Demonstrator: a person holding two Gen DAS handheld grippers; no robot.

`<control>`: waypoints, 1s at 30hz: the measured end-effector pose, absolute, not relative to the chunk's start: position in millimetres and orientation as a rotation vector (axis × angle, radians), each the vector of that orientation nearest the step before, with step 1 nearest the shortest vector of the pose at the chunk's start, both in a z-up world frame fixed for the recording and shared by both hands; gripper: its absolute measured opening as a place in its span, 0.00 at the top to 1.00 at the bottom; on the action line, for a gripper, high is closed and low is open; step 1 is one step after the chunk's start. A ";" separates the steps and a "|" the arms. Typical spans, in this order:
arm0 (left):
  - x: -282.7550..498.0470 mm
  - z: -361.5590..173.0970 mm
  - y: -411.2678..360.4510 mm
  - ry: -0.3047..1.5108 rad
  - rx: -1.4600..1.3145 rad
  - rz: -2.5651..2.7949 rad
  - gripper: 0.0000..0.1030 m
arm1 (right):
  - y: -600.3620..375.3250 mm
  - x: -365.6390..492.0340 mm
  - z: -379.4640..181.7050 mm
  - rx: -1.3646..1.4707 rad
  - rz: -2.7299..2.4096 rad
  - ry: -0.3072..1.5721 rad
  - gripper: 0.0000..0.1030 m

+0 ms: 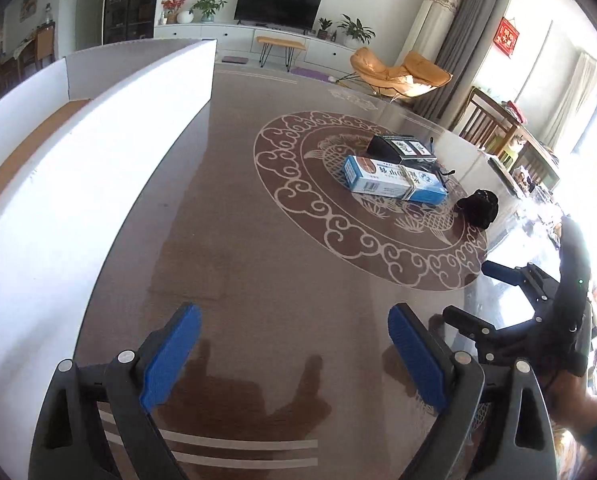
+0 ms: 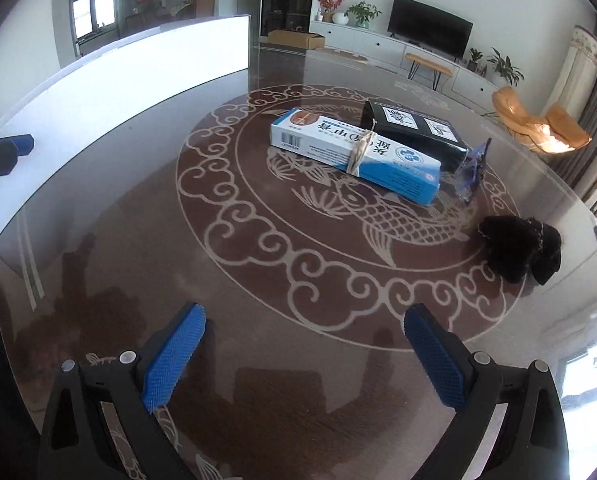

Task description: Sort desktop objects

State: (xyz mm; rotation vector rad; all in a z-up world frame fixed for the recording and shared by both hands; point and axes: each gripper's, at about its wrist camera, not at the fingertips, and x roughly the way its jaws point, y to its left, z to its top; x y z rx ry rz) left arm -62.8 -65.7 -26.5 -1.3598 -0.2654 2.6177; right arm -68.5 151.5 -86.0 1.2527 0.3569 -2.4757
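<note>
A long blue-and-white carton (image 1: pixel 394 179) (image 2: pixel 352 154) with a rubber band around it lies on the patterned round glass table (image 1: pixel 282 264) (image 2: pixel 258 264). A black box (image 1: pixel 404 147) (image 2: pixel 412 130) rests just behind it. To the right sits a crumpled black cloth item (image 1: pixel 479 207) (image 2: pixel 520 249). My left gripper (image 1: pixel 294 316) hovers open over bare tabletop, well short of the carton. My right gripper (image 2: pixel 306 314) (image 1: pixel 468 292) is open too, nothing between its blue pads, near the front edge.
A tall white open box (image 1: pixel 98 152) (image 2: pixel 138 68) stands along the table's left side. A bluish clear plastic piece (image 2: pixel 472 168) lies by the carton's right end. Beyond the table are chairs, a TV unit and a bright window.
</note>
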 end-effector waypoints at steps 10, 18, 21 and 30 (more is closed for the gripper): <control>-90.2 -55.9 -22.8 -0.048 -1.343 2.709 0.04 | 160.4 -73.9 -88.2 1.289 -2.516 0.242 0.00; -95.3 -58.6 -13.9 0.044 -1.371 2.693 0.00 | 160.9 -73.7 -87.9 1.289 -2.516 0.242 0.00; -95.7 -59.8 -10.7 0.080 -1.382 2.697 0.00 | 161.0 -73.7 -87.9 1.289 -2.516 0.242 0.00; -95.5 -60.1 -11.3 0.080 -1.382 2.696 0.00 | 161.2 -73.7 -87.9 1.289 -2.516 0.242 0.00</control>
